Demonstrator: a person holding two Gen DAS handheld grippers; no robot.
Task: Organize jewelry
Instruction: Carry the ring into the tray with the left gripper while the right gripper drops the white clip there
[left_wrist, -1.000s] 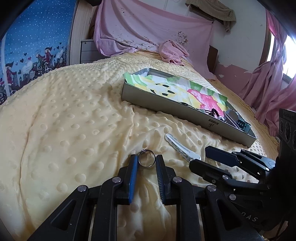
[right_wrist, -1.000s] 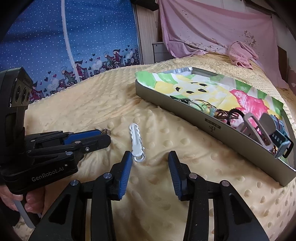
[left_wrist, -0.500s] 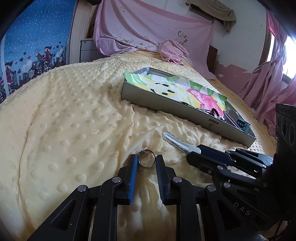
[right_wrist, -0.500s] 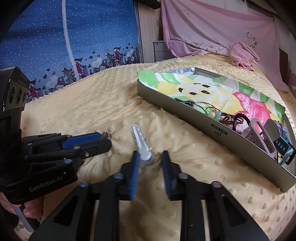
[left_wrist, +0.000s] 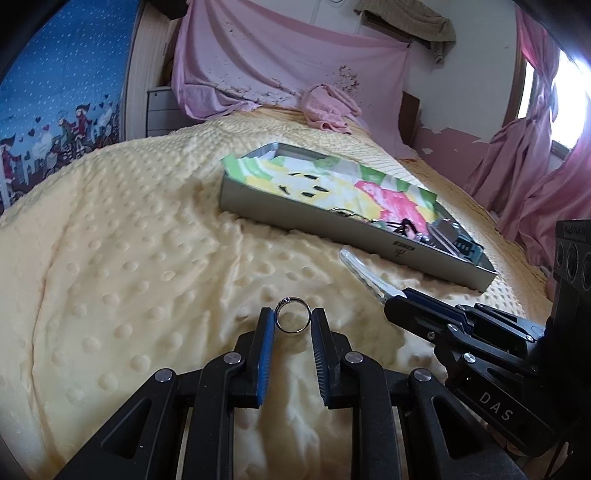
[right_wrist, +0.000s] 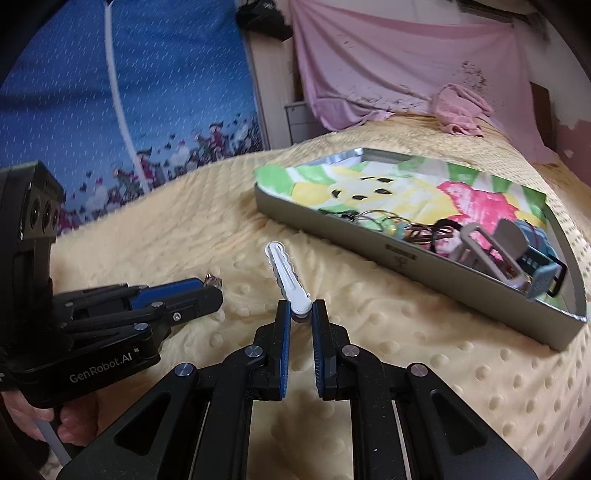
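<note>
My left gripper (left_wrist: 293, 321) is shut on a small silver ring (left_wrist: 283, 302), held upright between its fingertips just above the yellow dotted blanket. A white hair clip (right_wrist: 286, 275) lies on the blanket to its right, pointing away. My right gripper (right_wrist: 301, 314) has the clip's near end between its pads, which touch it on both sides as the jaws are closing. In the left wrist view the right gripper (left_wrist: 397, 301) comes in from the right onto the hair clip (left_wrist: 364, 275). Behind stands a grey tray (right_wrist: 351, 240) lined with a bright cartoon cloth.
The tray's (left_wrist: 314, 218) right end holds bangles, dark hair ties and watches (right_wrist: 517, 254). A crumpled pink cloth (left_wrist: 328, 110) lies at the bed's far end. A blue patterned wall is on the left and pink curtains on the right. A person's hand (right_wrist: 33, 417) grips the left tool.
The right gripper's jaws have narrowed from wide apart onto the hair clip's near end, and the clip has shifted slightly. The left gripper and its ring have stayed put.
</note>
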